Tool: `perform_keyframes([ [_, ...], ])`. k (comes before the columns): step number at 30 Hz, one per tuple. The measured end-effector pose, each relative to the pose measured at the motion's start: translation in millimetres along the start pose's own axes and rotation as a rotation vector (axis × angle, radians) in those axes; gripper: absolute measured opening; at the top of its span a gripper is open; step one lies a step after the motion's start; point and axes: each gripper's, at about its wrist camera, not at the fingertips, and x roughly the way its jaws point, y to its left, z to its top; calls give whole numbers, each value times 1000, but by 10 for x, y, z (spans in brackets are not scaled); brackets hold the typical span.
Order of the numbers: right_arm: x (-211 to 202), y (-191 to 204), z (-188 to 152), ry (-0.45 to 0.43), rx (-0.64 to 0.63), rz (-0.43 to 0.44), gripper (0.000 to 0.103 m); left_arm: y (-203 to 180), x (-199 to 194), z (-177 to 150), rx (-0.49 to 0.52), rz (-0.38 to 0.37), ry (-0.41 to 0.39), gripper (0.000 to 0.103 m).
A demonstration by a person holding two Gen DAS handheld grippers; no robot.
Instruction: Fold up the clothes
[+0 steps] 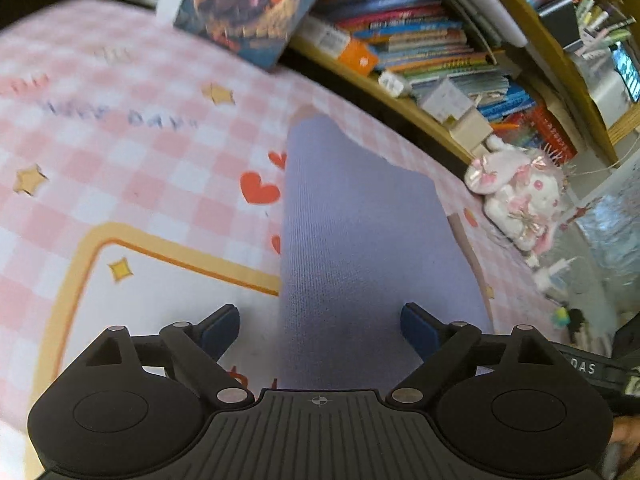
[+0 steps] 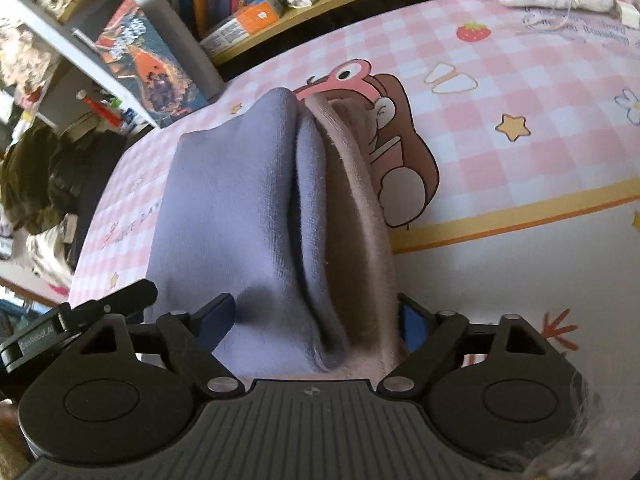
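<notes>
A lavender garment [image 1: 360,232] lies flat as a long strip on the pink checked bed cover [image 1: 120,152]. My left gripper [image 1: 320,330] hovers over its near end, open, with the cloth under and between the blue pads [image 1: 222,330] and neither pad pressing on it. In the right wrist view the same garment [image 2: 228,208] shows as a folded bundle with a deep crease and a taupe inner layer [image 2: 356,216]. My right gripper [image 2: 316,322] stands open around the bundle's near end; its fingers flank the folds without squeezing them.
A low wooden shelf [image 1: 424,120] packed with books runs along the bed's far edge, and a picture book [image 1: 248,8] leans on the cover. A white and pink plush toy [image 1: 516,196] sits at the bed's corner. The cover [image 2: 520,92] carries a cartoon print.
</notes>
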Motion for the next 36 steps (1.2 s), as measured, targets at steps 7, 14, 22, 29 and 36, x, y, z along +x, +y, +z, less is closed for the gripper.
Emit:
perform_keyframes([
  [7,46,57,3,-41,30,-45,64,26,117,82,-6,-77,33,82],
  [14,-129,271,-107,-104,-114,-72,30,-298,35,9,159,-13,23,51],
  [22,-435,248,-265,-69,-197,-101,27,-520,-129,-172,255,-42,101,49],
  [29,-500,26,-315,-4,-103,-61,43,-390,-21,-186,148,-55,156,65],
  [36,-312,-195,-264,29,57,19,60,-222,122,-157,-6,-112,154,68],
])
